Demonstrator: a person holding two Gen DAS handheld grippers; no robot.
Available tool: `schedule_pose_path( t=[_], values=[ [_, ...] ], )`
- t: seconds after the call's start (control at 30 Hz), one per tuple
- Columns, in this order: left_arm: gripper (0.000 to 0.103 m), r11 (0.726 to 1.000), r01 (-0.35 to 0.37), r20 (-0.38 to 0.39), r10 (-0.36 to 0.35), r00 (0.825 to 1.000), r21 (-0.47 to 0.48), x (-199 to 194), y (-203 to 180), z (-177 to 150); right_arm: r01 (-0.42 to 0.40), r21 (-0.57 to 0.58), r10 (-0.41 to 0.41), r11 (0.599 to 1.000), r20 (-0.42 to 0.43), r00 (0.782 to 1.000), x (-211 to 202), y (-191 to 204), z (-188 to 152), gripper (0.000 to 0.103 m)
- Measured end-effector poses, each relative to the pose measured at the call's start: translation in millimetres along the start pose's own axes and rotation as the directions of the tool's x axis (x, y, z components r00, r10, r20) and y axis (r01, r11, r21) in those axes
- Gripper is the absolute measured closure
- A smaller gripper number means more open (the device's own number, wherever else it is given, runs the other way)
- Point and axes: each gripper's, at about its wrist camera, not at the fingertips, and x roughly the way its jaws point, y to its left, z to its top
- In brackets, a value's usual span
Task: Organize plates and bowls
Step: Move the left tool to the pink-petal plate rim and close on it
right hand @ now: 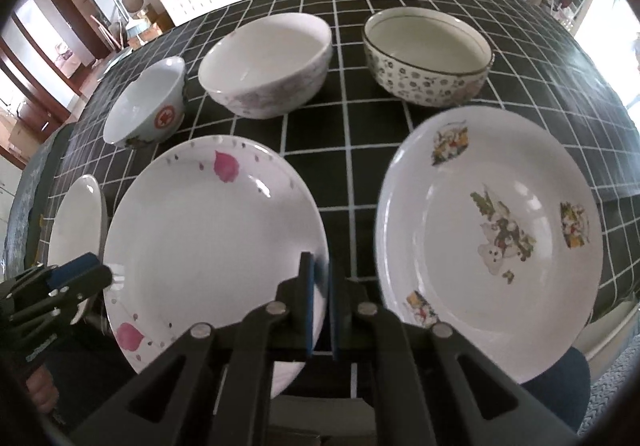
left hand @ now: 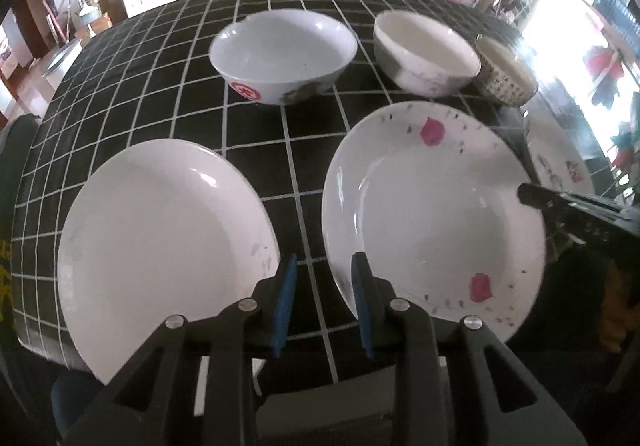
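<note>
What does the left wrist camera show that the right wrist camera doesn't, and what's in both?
Only the left wrist view shows the whole plain white plate; the right view catches just its edge. Only the right wrist view clearly shows the plate with floral decals and the patterned bowl in full. Both show the pink-petal plate, the red-emblem bowl, the white bowl and the checked tablecloth.

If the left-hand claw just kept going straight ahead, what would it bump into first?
Probably the left rim of the pink-petal plate; the left gripper straddles the bare tablecloth beside it. Depth is unclear.
</note>
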Motion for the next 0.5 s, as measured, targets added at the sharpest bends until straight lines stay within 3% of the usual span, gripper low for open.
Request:
schedule_pose_path(
  t=[0.17, 0.5],
  values=[
    [0.09, 0.999, 0.043, -0.03, -0.043, 0.999, -0.001, 15.8, -4.0, 3.2, -0.001, -0.013, 0.001, 1.0, 0.008, 1.0, 1.8, 3.0, 1.4, 0.094],
    [0.09, 1.0, 0.026, -0.026, -0.026, 0.999, 0.001, 8.4, -5.6, 4.3, -0.012, -0.005, 0.013, 1.0, 0.024, 1.0, -2.1, 6.3, 3.1, 0.094]
  ],
)
